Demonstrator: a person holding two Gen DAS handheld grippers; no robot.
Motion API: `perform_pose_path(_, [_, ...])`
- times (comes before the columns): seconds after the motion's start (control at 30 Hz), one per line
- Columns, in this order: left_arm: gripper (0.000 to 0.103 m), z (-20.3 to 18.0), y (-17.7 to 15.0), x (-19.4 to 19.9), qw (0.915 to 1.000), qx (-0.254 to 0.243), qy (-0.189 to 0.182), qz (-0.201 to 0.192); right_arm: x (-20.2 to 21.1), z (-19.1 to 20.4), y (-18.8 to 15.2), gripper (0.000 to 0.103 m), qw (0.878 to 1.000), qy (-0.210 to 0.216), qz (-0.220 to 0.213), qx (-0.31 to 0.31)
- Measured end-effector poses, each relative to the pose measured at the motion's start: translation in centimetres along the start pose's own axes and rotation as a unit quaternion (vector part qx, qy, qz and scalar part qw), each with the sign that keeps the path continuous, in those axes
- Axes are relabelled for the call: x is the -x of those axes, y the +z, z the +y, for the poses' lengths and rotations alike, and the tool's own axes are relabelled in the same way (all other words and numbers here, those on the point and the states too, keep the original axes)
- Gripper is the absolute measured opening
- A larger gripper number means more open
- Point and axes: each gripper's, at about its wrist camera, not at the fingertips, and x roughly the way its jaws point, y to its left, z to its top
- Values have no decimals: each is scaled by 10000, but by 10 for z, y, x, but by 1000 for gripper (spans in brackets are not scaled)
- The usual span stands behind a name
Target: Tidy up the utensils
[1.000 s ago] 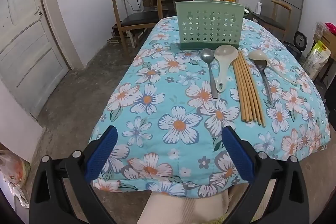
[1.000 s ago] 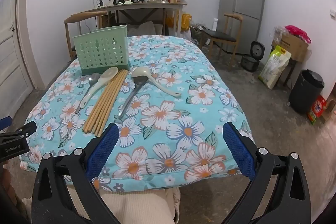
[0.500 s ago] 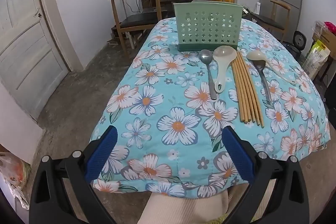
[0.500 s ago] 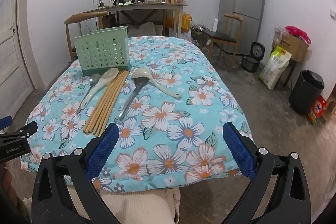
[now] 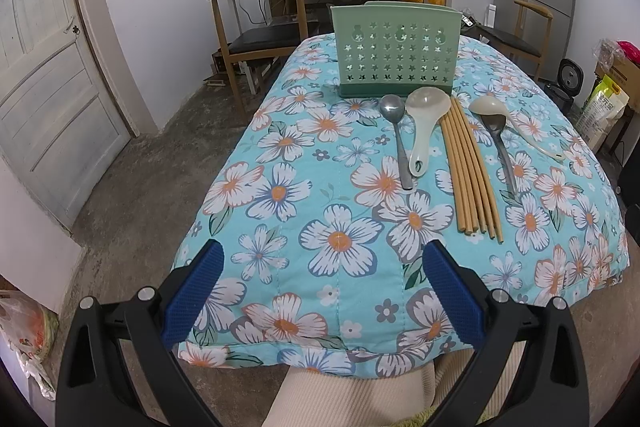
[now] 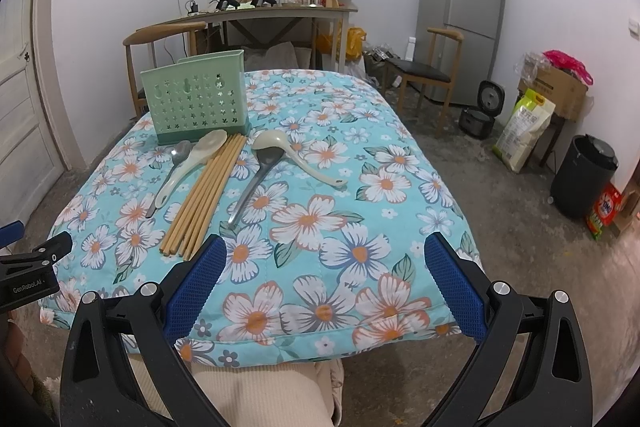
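Left wrist view. Left gripper (image 5: 322,257): blue-padded black jaws spread wide, holding nothing, at the near edge of the turquoise flower-print tablecloth (image 5: 280,195). Upright pale green perforated plastic utensil holder (image 5: 395,51), far end of the cloth. Laid in a row just in front of it, left to right: small steel spoon (image 5: 396,141); cream plastic rice paddle (image 5: 424,125), touching the spoon; bundle of tan wooden chopsticks (image 5: 472,167); dark steel ladle (image 5: 500,147); cream plastic soup ladle (image 5: 516,125), its bowl beside the steel ladle's.

Right wrist view. Right gripper (image 6: 324,259): jaws spread wide, empty, near the cloth's near edge. Same holder (image 6: 196,99) and chopsticks (image 6: 208,193) at left. Grey refrigerator (image 6: 460,19) against the back wall.
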Motion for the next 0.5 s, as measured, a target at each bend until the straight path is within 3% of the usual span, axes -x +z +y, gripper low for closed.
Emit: perform_pose_path(0.5, [97, 0, 1, 0, 10000, -11, -9, -2, 2, 0, -3, 95, 10000, -3, -10, 6])
